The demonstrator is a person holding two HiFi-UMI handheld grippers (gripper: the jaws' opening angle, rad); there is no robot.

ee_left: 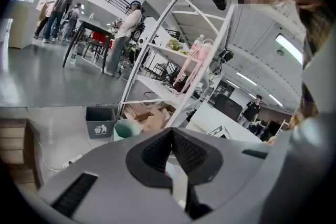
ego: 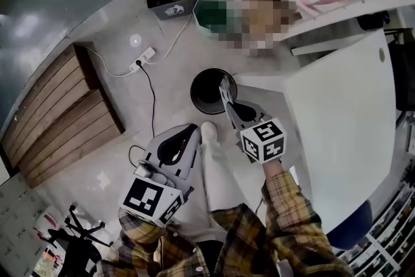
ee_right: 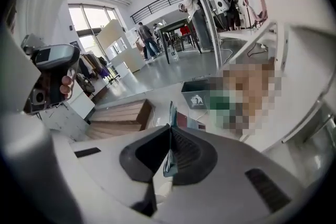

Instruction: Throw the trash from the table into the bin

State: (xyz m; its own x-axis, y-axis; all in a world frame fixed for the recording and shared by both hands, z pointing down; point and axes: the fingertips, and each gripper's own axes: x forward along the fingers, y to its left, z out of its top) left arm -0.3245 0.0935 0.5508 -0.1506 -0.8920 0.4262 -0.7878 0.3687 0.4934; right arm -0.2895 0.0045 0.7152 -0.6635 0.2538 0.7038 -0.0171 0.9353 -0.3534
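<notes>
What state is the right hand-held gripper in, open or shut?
Shut: in the right gripper view, the right hand-held gripper has its jaws closed on a thin teal wrapper, pinched edge-on between them.

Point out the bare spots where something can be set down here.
The white table is largely bare, bordered by the round black bin and the shelf rack. Floor between the wooden platform and that bin is open, except a power strip and cable. Crowded: around the grey bin by the rack's foot.
</notes>
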